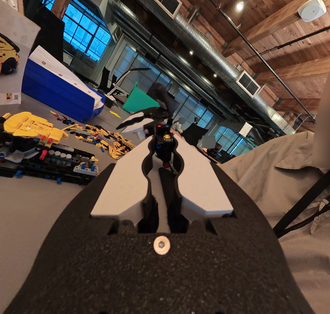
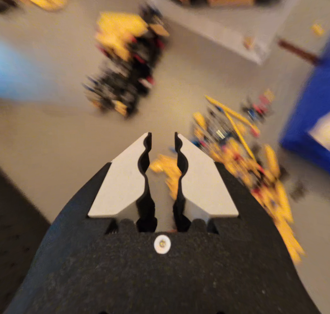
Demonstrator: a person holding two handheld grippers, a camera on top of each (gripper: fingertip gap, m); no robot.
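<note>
My left gripper is lifted off the grey table and shut on a small black brick assembly with yellow, blue and red bits. Just beyond it the other gripper shows, close to the assembly's far end. In the right wrist view, which is blurred by motion, my right gripper is open and empty above the table. A loose pile of yellow and black pieces lies just right of it and under it. A part-built yellow and black car model lies farther ahead and also shows in the left wrist view.
A blue bin stands behind the loose pieces and shows at right in the right wrist view. A printed booklet stands at far left. A person's beige shirt is close on the right. A green bin sits farther back. Across from one pair of fingers to the other is roughly 25 cm.
</note>
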